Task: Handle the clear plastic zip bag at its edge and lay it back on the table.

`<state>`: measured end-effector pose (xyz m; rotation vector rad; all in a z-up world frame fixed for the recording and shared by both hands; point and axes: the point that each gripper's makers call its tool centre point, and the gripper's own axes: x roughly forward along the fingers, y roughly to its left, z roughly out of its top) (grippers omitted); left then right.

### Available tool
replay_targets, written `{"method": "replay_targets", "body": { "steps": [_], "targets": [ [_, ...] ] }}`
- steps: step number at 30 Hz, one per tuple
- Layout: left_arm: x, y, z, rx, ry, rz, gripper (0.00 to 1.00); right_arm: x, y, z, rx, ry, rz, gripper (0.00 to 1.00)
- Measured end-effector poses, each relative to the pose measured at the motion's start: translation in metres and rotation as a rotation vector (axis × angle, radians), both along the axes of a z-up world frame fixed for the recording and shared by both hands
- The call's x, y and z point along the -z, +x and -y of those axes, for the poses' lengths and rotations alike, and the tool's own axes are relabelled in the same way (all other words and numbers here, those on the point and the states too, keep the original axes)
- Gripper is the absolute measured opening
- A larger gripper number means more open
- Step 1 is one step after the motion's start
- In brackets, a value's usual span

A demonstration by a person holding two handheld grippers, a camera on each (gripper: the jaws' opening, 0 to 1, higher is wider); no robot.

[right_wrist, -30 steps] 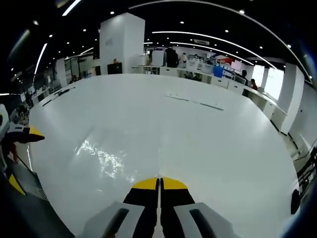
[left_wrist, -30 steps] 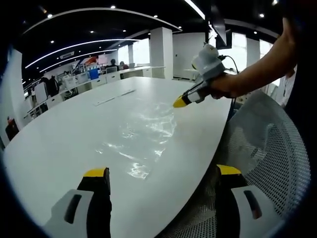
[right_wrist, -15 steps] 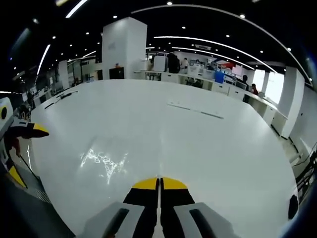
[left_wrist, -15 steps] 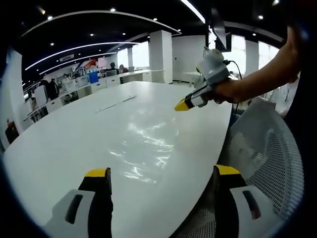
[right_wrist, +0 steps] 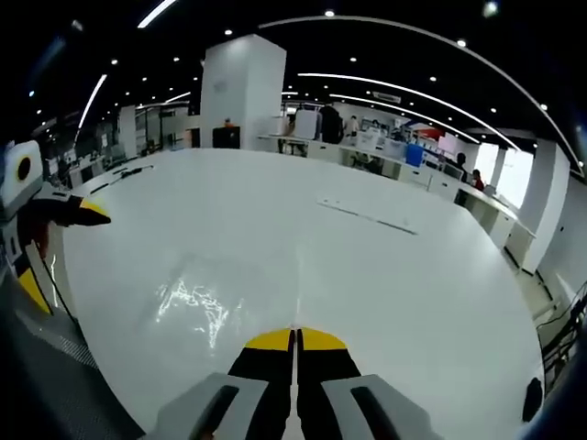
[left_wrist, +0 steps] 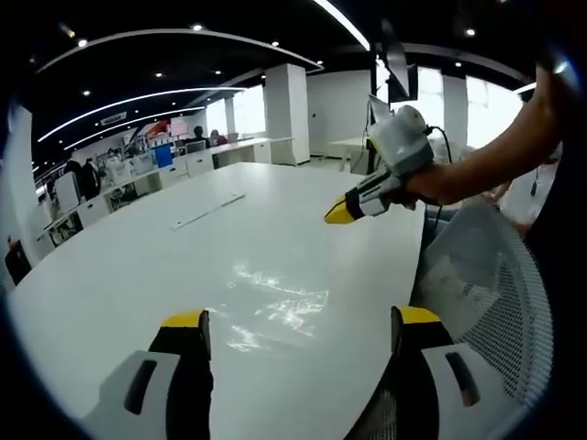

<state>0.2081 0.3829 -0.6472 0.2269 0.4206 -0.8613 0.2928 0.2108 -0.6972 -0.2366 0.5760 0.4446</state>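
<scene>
The clear plastic zip bag (left_wrist: 275, 307) lies flat on the white table (left_wrist: 138, 257), showing mostly as glints, and nothing touches it. My left gripper (left_wrist: 293, 323) hovers open near the table's edge, just short of the bag. The right gripper (left_wrist: 341, 213) enters the left gripper view from the right, held by a hand above the table beyond the bag, its yellow tips together. In the right gripper view the bag (right_wrist: 195, 302) glints ahead and left of my shut right gripper (right_wrist: 295, 335). The left gripper (right_wrist: 55, 220) shows at the left edge there.
A white mesh office chair (left_wrist: 486, 293) stands against the table's edge on the right of the left gripper view. A thin strip (right_wrist: 367, 216) lies across the far table. Desks, a white pillar (right_wrist: 240, 92) and people stand in the background.
Both views have drawn back and up, so the bag looks smaller and lower. The right gripper has lifted away from the bag. The bag lies flat and still.
</scene>
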Motion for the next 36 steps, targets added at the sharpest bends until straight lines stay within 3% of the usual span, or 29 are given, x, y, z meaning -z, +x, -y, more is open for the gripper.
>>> {"method": "replay_targets", "body": {
  "steps": [18, 33, 36],
  "targets": [
    [-0.018, 0.030, 0.007, 0.071, 0.039, 0.039, 0.72, -0.024, -0.005, -0.014, -0.120, -0.072, 0.054, 0.00],
    [-0.021, 0.044, 0.032, 0.203, 0.103, 0.067, 0.62, -0.029, -0.013, -0.025, -0.223, -0.148, 0.089, 0.00],
    [-0.023, 0.044, 0.038, 0.257, 0.116, 0.101, 0.54, -0.031, -0.016, -0.028, -0.248, -0.163, 0.096, 0.00]
  ]
}}
